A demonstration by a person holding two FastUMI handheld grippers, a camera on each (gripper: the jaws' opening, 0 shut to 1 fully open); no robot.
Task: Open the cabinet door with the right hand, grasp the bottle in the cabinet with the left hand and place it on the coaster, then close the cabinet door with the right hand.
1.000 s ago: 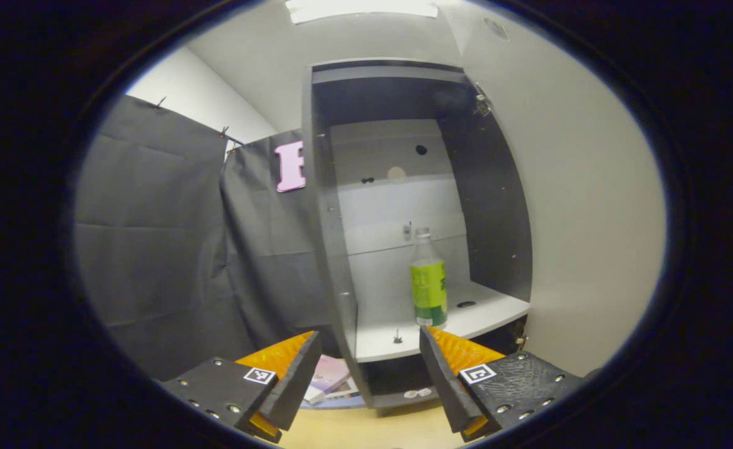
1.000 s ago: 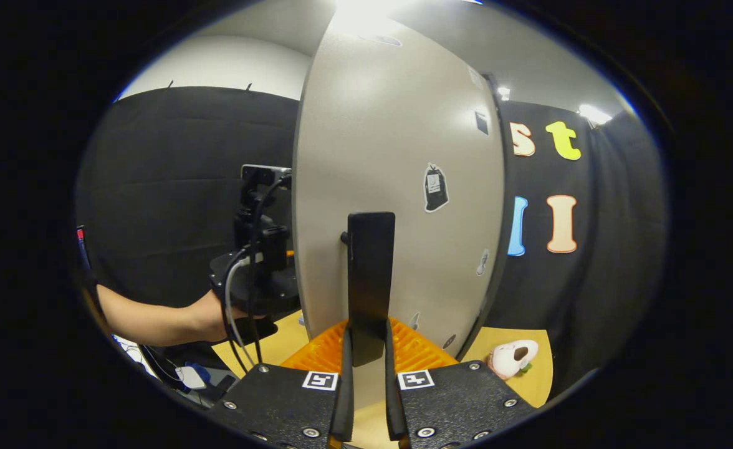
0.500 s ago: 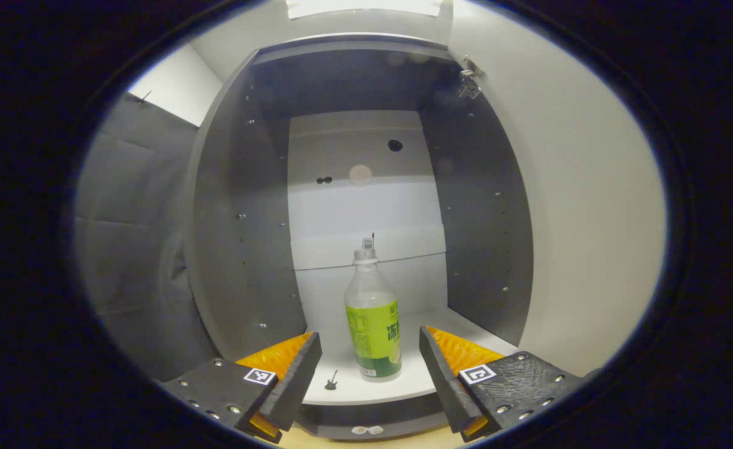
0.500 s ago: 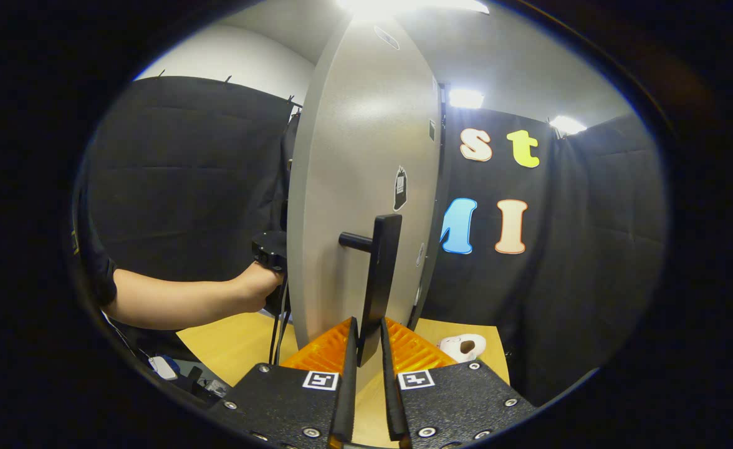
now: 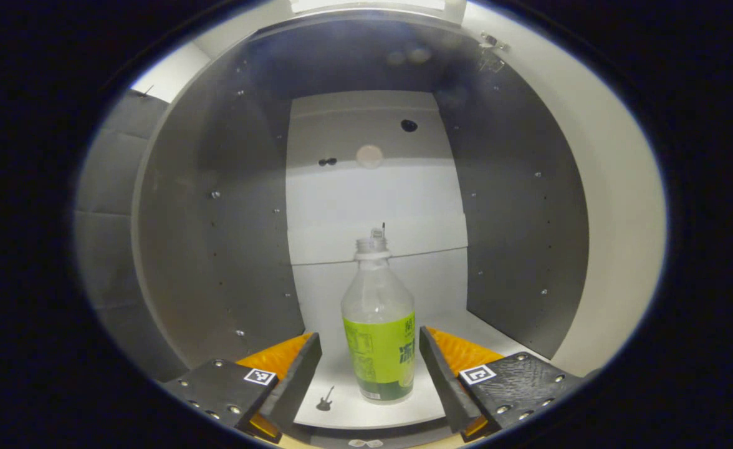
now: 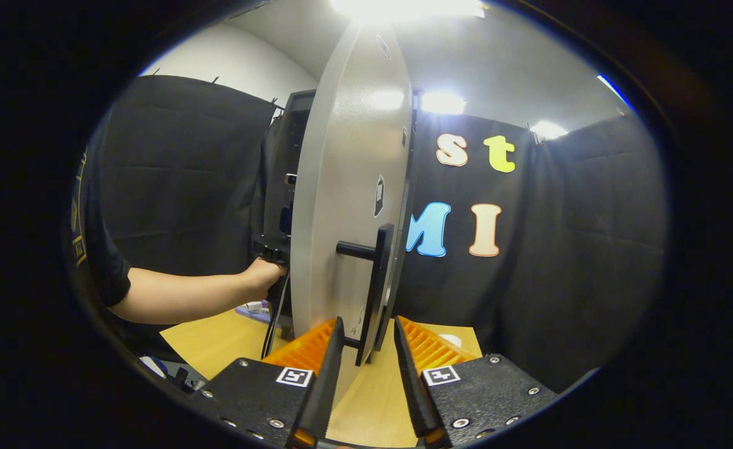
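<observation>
- The left gripper [image 5: 370, 368] is spread wide, its two fingers flanking the bottle [image 5: 379, 327] without touching it; a gap shows on each side.
- From that gripper the bottle lies dead ahead at twelve o'clock, its base between the fingertips and its neck rising above them.
- The bottle's long axis is upright; it stands on the cabinet's pale shelf [image 5: 466, 330], near the front edge.
- My judgement: a short push forward, then a squeeze on the labelled body, is what the grasp calls for.
- The right gripper [image 6: 366, 355] is parted around the lower end of the door handle [image 6: 376, 280], neither finger clearly pressing it.
- The cabinet door [image 6: 341, 206] stands swung open, edge-on at twelve o'clock.
- The left gripper is much the nearer to the bottle.
</observation>
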